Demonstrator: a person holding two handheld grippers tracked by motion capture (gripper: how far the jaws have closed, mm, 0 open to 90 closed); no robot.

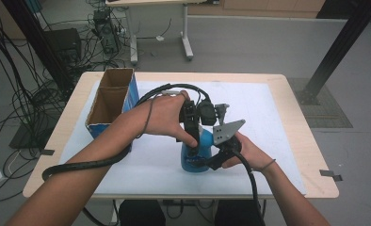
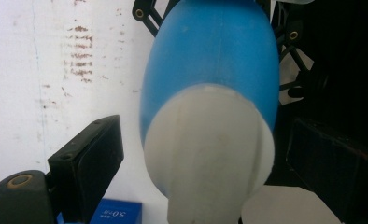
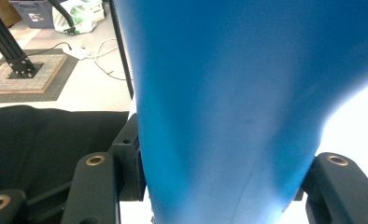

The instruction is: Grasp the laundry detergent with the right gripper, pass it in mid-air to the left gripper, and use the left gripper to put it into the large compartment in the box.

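1. I see the blue plastic bottle with a white cap (image 1: 196, 157) standing on the white sheet (image 1: 268, 122) near the table's front edge, between both hands.
2. My right gripper (image 1: 215, 159) is clamped on the bottle's blue body; in the right gripper view both jaws press its sides.
3. My left gripper (image 1: 191, 141) comes down from above with its jaws spread wide around the white cap, a gap showing on the left pad (image 2: 86, 163).
4. Off to the left, well apart, the open brown cardboard box with a blue side (image 1: 111, 101) sits clear of the work.
5. The wooden table (image 1: 299, 127) carries it all.
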